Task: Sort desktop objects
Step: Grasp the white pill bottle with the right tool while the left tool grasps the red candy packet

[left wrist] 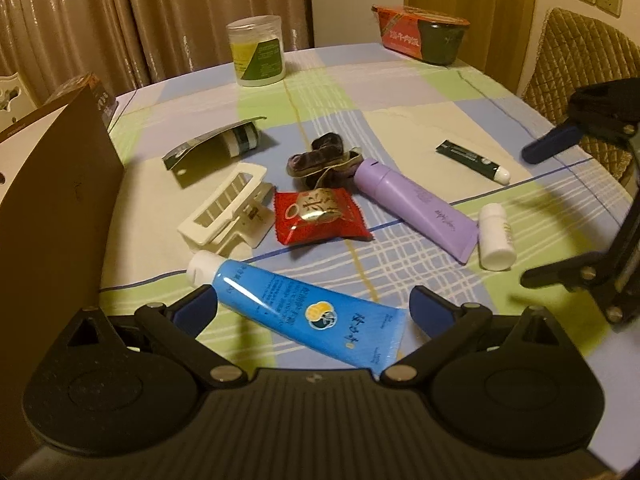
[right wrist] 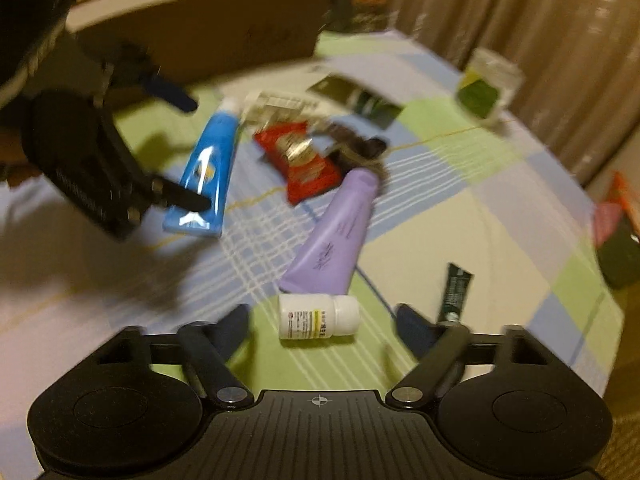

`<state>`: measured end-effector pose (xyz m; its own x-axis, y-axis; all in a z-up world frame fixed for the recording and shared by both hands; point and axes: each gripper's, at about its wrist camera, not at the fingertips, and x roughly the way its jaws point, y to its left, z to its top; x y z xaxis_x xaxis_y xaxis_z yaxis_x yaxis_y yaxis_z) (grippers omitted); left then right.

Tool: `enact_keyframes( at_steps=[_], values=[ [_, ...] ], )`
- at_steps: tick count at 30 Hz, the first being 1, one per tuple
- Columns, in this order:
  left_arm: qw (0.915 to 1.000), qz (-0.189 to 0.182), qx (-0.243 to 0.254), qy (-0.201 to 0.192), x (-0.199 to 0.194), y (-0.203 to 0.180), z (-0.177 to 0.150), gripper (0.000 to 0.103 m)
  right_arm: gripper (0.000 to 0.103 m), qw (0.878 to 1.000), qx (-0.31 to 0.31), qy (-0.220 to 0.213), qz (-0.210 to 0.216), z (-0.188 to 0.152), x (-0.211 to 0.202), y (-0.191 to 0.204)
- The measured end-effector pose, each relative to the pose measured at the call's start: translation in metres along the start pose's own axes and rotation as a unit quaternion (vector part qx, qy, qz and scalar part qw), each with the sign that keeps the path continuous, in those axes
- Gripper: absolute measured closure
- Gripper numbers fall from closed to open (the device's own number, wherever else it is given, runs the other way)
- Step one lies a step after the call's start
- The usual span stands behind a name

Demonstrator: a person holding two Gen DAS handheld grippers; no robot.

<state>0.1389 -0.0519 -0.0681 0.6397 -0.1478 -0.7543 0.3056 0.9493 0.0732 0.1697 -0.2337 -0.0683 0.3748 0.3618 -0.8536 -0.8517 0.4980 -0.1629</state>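
I count three tubes, blue at six o'clock, purple, dark green at two, one white bottle between my spread right gripper, left gripper spread around blue tube

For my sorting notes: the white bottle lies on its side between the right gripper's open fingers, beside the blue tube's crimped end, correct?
Nearly: the white bottle lies beside the purple tube's crimped end, not the blue tube's. The right wrist view shows it, between the right gripper's open fingers.

Black grippers, blue pads, silver screws.
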Motion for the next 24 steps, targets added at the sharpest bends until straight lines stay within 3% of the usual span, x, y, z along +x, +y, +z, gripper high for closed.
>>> enact_keyframes(
  at_steps=[6, 7, 12, 13, 14, 18, 24],
  values=[
    [0.9998, 0.015, -0.013, 0.000, -0.001, -0.001, 0.001, 0.005, 0.025, 0.999, -0.020, 0.013, 0.022, -0.005, 0.014, -0.009],
    [0.9998, 0.017, -0.011, -0.001, -0.002, -0.002, 0.003, 0.005, 0.035, 0.999, -0.018, 0.014, 0.029, -0.006, 0.015, -0.010],
    [0.9998, 0.020, -0.006, -0.004, -0.003, -0.008, 0.010, 0.006, 0.044, 0.999, -0.003, 0.011, 0.052, -0.005, 0.018, -0.018],
    [0.9998, 0.020, -0.005, -0.005, -0.003, -0.009, 0.012, 0.006, 0.054, 0.998, 0.002, 0.009, 0.056, -0.004, 0.018, -0.020],
    [0.9998, 0.020, -0.005, -0.005, -0.001, -0.010, 0.014, 0.006, 0.057, 0.998, 0.008, 0.007, 0.060, -0.003, 0.018, -0.021],
    [0.9998, 0.019, -0.003, -0.003, 0.004, -0.011, 0.021, 0.007, 0.057, 0.997, 0.032, -0.007, 0.064, -0.004, 0.012, -0.024],
    [0.9999, 0.014, 0.007, 0.007, 0.021, -0.013, 0.034, 0.019, 0.057, 0.996, 0.080, -0.027, 0.041, -0.011, -0.005, -0.026]
  ],
)
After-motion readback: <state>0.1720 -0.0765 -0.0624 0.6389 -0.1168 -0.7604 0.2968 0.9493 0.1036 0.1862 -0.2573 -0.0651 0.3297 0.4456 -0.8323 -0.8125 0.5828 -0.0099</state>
